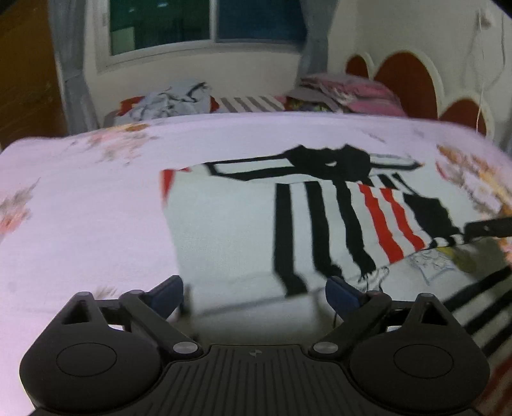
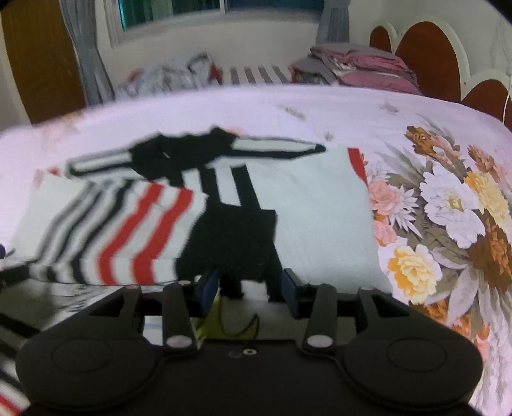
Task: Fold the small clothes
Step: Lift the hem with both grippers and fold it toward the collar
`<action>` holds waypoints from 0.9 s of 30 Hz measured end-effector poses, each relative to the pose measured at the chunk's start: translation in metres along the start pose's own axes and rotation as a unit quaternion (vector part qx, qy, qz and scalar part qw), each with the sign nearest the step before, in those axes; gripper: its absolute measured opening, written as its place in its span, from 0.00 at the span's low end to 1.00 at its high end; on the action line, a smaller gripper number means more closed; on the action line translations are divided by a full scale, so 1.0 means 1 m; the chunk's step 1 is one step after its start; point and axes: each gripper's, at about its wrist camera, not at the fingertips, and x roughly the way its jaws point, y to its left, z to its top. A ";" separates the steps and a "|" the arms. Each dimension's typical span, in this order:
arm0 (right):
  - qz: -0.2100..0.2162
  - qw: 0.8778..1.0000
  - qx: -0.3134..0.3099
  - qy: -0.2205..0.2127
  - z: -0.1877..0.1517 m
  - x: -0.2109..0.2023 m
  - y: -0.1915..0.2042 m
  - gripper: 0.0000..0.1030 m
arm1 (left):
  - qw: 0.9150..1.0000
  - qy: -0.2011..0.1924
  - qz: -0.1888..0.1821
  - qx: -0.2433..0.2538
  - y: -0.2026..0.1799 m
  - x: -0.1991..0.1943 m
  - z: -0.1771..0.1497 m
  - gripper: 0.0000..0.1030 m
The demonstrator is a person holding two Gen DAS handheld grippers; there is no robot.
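Observation:
A small white knitted garment [image 1: 230, 217] with black and red stripes lies spread on the bed, partly folded, with a sleeve folded across it. It also shows in the right wrist view [image 2: 307, 204]. My left gripper [image 1: 254, 292] is open, its blue-padded fingers just above the garment's near white edge. My right gripper [image 2: 248, 288] is open over the black patch at the near edge of the folded sleeve, with cloth between its fingers. The right gripper's tip shows at the right edge of the left wrist view [image 1: 486, 228].
The bed has a pink floral sheet [image 2: 448, 204]. At its far side lie a crumpled pile of clothes [image 1: 169, 99] and stacked folded pink and grey cloth [image 1: 345, 92]. A red-and-white headboard [image 1: 406, 83] stands at the right, a window [image 1: 204, 25] behind.

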 end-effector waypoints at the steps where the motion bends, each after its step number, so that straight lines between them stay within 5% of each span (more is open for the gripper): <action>1: 0.013 1.000 0.008 -0.005 -0.007 -0.012 -0.009 0.41 | 1.000 0.007 -0.007 -0.009 0.008 -0.009 -0.009 0.91; 3: 0.034 0.999 0.029 -0.001 -0.022 -0.031 -0.028 0.41 | 0.999 0.021 -0.011 -0.030 0.021 -0.025 -0.028 0.88; 5: 0.045 0.998 0.051 0.004 -0.042 -0.048 -0.050 0.39 | 0.998 0.025 -0.019 -0.056 0.033 -0.045 -0.051 0.60; 18: 0.118 0.978 0.163 0.062 -0.165 -0.110 -0.137 0.38 | 0.984 0.075 -0.044 -0.159 0.009 -0.109 -0.147 0.59; 21: 0.147 0.972 0.172 0.064 -0.180 -0.118 -0.140 0.38 | 0.975 0.078 -0.057 -0.198 0.003 -0.120 -0.164 0.48; 27: 0.202 0.960 0.178 0.080 -0.201 -0.128 -0.138 0.38 | 0.948 0.090 -0.110 -0.283 -0.004 -0.139 -0.201 0.45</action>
